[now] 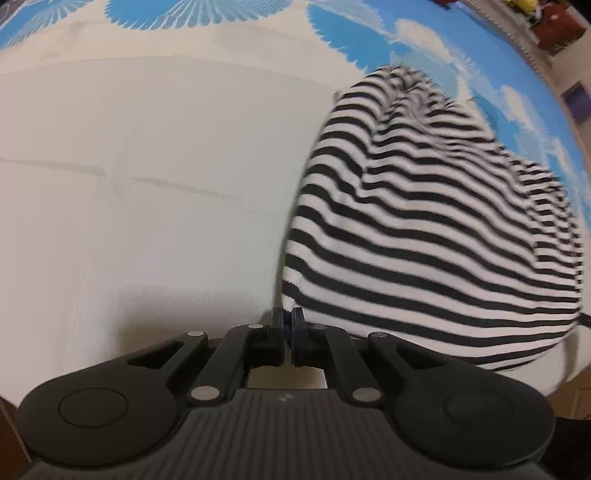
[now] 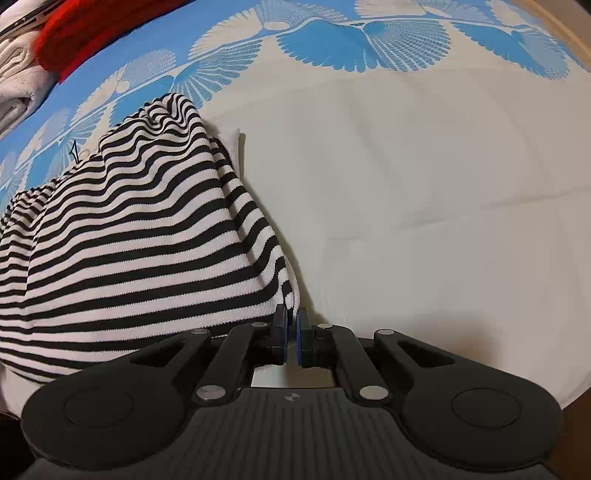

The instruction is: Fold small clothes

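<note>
**Both grippers pinch a striped garment above a patterned bedspread**

Nearest the lens, the left gripper (image 1: 287, 320) has its blue-padded fingers pressed together on a corner of the black-and-white striped garment (image 1: 424, 221), which billows up and to its right, slightly blurred. The right gripper (image 2: 292, 322) clamps the opposite corner; a narrow slit shows between its pads, with striped cloth (image 2: 129, 236) running into it and spreading to its left in deep folds.

Under the garment lies a cream bedspread (image 1: 147, 184), creased in faint straight lines, with a border of blue fan-shaped motifs (image 2: 369, 40) farther back.

Only the right wrist view shows a red cloth (image 2: 92, 33) and a pale folded fabric (image 2: 14, 92) at the far left edge. Only the left wrist view shows dark, indistinct objects (image 1: 554, 29) beyond the spread's far right corner.
</note>
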`<state>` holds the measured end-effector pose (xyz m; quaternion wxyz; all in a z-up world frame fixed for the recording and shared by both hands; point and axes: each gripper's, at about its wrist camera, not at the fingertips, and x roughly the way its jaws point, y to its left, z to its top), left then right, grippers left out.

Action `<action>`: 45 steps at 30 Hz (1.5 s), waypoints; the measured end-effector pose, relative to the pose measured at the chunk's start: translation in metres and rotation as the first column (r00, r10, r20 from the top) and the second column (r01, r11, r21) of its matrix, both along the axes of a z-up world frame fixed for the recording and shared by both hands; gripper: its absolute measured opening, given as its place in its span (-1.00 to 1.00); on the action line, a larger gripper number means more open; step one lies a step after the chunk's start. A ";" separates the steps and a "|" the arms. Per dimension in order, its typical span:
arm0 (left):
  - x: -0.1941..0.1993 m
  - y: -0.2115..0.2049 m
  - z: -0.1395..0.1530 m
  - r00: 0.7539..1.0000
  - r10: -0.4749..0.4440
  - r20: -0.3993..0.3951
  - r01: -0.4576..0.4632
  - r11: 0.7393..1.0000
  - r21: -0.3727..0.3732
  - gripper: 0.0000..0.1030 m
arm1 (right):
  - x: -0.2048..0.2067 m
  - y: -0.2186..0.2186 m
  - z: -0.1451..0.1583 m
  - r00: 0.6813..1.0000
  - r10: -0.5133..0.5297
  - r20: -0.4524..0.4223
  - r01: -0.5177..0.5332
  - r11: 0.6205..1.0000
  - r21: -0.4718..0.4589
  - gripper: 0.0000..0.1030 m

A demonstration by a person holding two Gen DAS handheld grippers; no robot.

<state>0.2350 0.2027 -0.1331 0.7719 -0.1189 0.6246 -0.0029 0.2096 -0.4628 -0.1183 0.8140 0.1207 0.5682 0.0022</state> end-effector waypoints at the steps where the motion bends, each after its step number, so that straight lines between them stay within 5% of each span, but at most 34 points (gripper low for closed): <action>1: 0.002 0.000 0.002 1.000 0.005 0.008 -0.005 1.000 0.012 -0.84 | 0.000 0.003 0.002 1.000 0.024 0.008 -0.024 1.000 -0.011 -0.94; 4: 0.003 0.003 0.031 0.982 0.013 0.188 -0.011 1.000 -0.012 -0.82 | -0.004 0.011 0.019 0.993 0.056 0.103 -0.051 0.997 -0.054 -0.87; 7: 0.001 -0.006 0.055 0.937 -0.013 0.350 0.063 0.989 -0.132 -0.80 | -0.009 0.013 0.046 0.957 0.042 0.286 -0.036 0.999 -0.025 -0.84; 11: 0.014 -0.049 0.045 0.930 -0.196 0.310 0.242 0.964 -0.114 -0.78 | -0.002 0.030 0.045 0.938 0.108 0.330 -0.144 0.986 0.086 -0.63; 14: 0.023 -0.078 0.019 0.923 -0.336 0.186 0.342 0.940 0.001 -0.68 | 0.008 0.056 0.015 0.953 0.241 0.184 -0.247 0.969 0.009 -0.46; 16: 0.026 -0.076 -0.002 0.946 -0.319 0.063 0.314 0.946 0.081 -0.65 | 0.013 0.066 -0.012 0.952 0.302 0.044 -0.297 0.951 -0.087 -0.37; 17: 0.031 -0.068 -0.004 0.962 -0.267 0.051 0.263 0.962 0.078 -0.66 | 0.014 0.067 -0.012 0.949 0.312 0.047 -0.306 0.947 -0.098 -0.30; 19: 0.039 -0.054 0.008 0.981 -0.156 0.113 0.148 0.986 0.077 -0.67 | 0.019 0.062 -0.005 0.961 0.265 0.082 -0.258 0.962 -0.086 -0.29; 22: 0.042 -0.052 0.040 0.945 -0.100 0.310 0.088 0.995 0.051 -0.64 | 0.024 0.059 0.012 0.959 0.186 0.214 -0.177 0.982 -0.063 -0.29; 25: 0.047 -0.078 0.052 0.904 -0.170 0.393 0.206 0.977 -0.052 -0.63 | 0.032 0.064 0.022 0.928 0.173 0.331 -0.169 0.985 -0.042 -0.29; 30: 0.061 -0.129 0.042 0.848 -0.356 0.392 0.402 0.915 -0.039 -0.59 | 0.053 0.091 0.024 0.895 0.225 0.384 -0.236 0.972 -0.020 -0.29; 32: 0.072 -0.141 0.025 0.844 -0.384 0.374 0.421 0.907 -0.019 -0.57 | 0.066 0.099 0.015 0.901 0.249 0.356 -0.258 0.966 -0.023 -0.29; 36: 0.103 -0.134 -0.015 0.909 -0.307 0.282 0.297 0.952 0.076 -0.63 | 0.083 0.107 -0.020 0.941 0.289 0.175 -0.261 0.951 -0.166 -0.28; 38: 0.115 -0.118 -0.024 0.940 -0.210 0.269 0.203 0.978 0.052 -0.72 | 0.088 0.102 -0.021 0.943 0.281 0.181 -0.257 0.956 -0.144 -0.29; 45: 0.128 -0.074 0.000 0.926 -0.041 0.374 0.030 0.999 0.036 -0.84 | 0.088 0.088 -0.005 0.929 0.226 0.292 -0.192 0.971 -0.143 -0.31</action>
